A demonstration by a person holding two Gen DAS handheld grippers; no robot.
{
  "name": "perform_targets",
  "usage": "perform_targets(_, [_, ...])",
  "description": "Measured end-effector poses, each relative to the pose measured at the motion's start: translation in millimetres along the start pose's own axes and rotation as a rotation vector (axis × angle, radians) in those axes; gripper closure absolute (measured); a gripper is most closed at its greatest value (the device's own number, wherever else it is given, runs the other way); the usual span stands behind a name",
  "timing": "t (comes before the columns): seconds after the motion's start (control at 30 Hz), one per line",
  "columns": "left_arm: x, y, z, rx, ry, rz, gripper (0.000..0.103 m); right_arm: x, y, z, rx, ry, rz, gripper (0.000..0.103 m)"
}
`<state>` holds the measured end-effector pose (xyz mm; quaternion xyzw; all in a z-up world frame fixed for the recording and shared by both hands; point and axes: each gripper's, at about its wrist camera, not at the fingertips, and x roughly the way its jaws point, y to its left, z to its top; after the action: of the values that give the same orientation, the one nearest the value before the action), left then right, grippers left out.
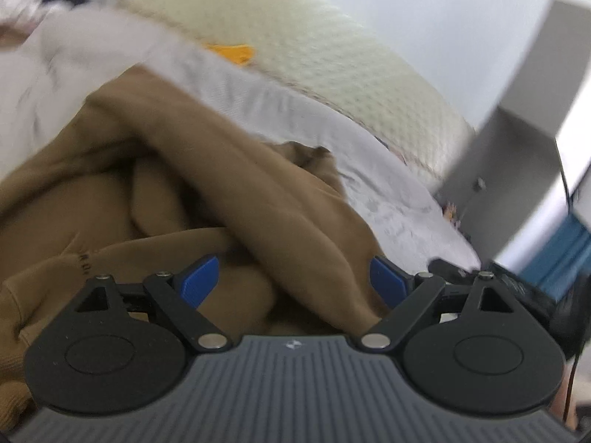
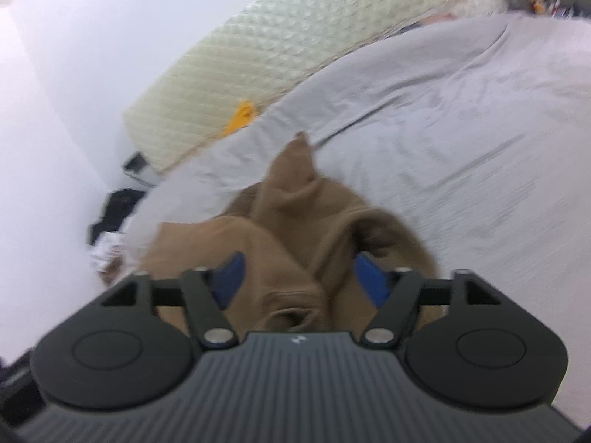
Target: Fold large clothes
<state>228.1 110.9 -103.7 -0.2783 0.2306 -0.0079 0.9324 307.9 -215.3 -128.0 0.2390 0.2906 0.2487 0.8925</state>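
Observation:
A brown sweatshirt (image 1: 207,170) lies crumpled on a bed with a pale grey sheet (image 1: 288,110). My left gripper (image 1: 293,278) is open, its blue fingers (image 1: 199,277) spread wide over the bunched brown cloth, with a thick fold running between them. In the right wrist view the same brown sweatshirt (image 2: 295,214) lies heaped on the grey sheet (image 2: 461,118). My right gripper (image 2: 299,277) is open, its blue fingers (image 2: 231,273) on either side of a raised fold. Both views are blurred by motion.
A cream quilted headboard (image 1: 314,55) (image 2: 295,40) runs along the far side of the bed, with a small orange thing (image 1: 236,51) (image 2: 240,114) at its base. A grey cabinet (image 1: 517,155) stands to the right. Dark items (image 2: 118,203) lie on the floor by the white wall.

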Motion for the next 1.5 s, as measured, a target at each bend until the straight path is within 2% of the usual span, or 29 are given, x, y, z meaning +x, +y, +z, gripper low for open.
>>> perform_targets(0.07, [3, 14, 3, -0.054, -0.008, -0.001, 0.011, 8, 1, -2, 0.012, 0.029, 0.028, 0.027])
perform_targets(0.2, [13, 31, 10, -0.114, 0.001, -0.007, 0.012, 31, 4, -10, -0.031, 0.081, -0.028, 0.026])
perform_targets(0.27, [18, 35, 11, -0.139, 0.017, -0.020, 0.013, 46, -1, -17, 0.013, 0.138, 0.003, 0.027])
perform_targets(0.33, [23, 40, 10, -0.166, 0.031, -0.048, 0.013, 57, -4, -22, 0.046, 0.197, 0.051, 0.038])
perform_targets(0.4, [27, 44, 9, -0.193, 0.045, -0.061, 0.017, 61, 2, -27, 0.012, 0.214, 0.009, 0.065])
perform_targets(0.47, [31, 46, 7, -0.213, 0.050, -0.065, 0.020, 58, 7, -27, -0.002, 0.216, 0.013, 0.071])
perform_targets(0.6, [39, 55, 5, -0.259, 0.057, -0.083, 0.028, 34, 10, -23, 0.071, 0.227, 0.114, 0.074])
perform_targets(0.73, [42, 58, 1, -0.290, 0.054, -0.113, 0.029, 4, 33, -28, 0.016, 0.228, 0.214, 0.074])
perform_targets(0.77, [44, 60, 0, -0.317, 0.055, -0.126, 0.031, -1, 37, -30, 0.017, 0.229, 0.235, 0.075])
perform_targets(0.83, [45, 64, -2, -0.362, 0.055, -0.139, 0.043, -6, 40, -32, 0.027, 0.225, 0.249, 0.075])
perform_targets(0.9, [46, 66, -4, -0.375, 0.056, -0.126, 0.069, -7, 40, -36, -0.010, 0.216, 0.207, 0.074])
perform_targets(0.97, [45, 64, -5, -0.355, 0.044, -0.110, 0.082, -2, 39, -41, -0.045, 0.221, 0.151, 0.074])
perform_targets(1.1, [36, 51, -2, -0.299, 0.005, -0.078, 0.089, 7, 26, -52, 0.053, 0.257, 0.117, 0.073])
perform_targets(1.17, [28, 48, -1, -0.297, -0.008, -0.086, 0.089, 0, 28, -56, 0.058, 0.199, 0.094, 0.073])
perform_targets(1.2, [24, 46, -1, -0.301, -0.021, -0.088, 0.089, -4, 33, -58, 0.039, 0.164, 0.091, 0.073])
perform_targets(1.27, [18, 45, 1, -0.291, -0.037, -0.056, 0.090, -5, 47, -60, -0.056, 0.164, 0.082, 0.074])
perform_targets(1.37, [20, 50, -1, -0.306, -0.007, -0.013, 0.090, 4, 49, -66, -0.091, 0.207, 0.044, 0.074])
perform_targets(1.5, [35, 49, -11, -0.264, 0.079, 0.096, 0.089, 27, 42, -83, -0.124, 0.308, -0.050, 0.074])
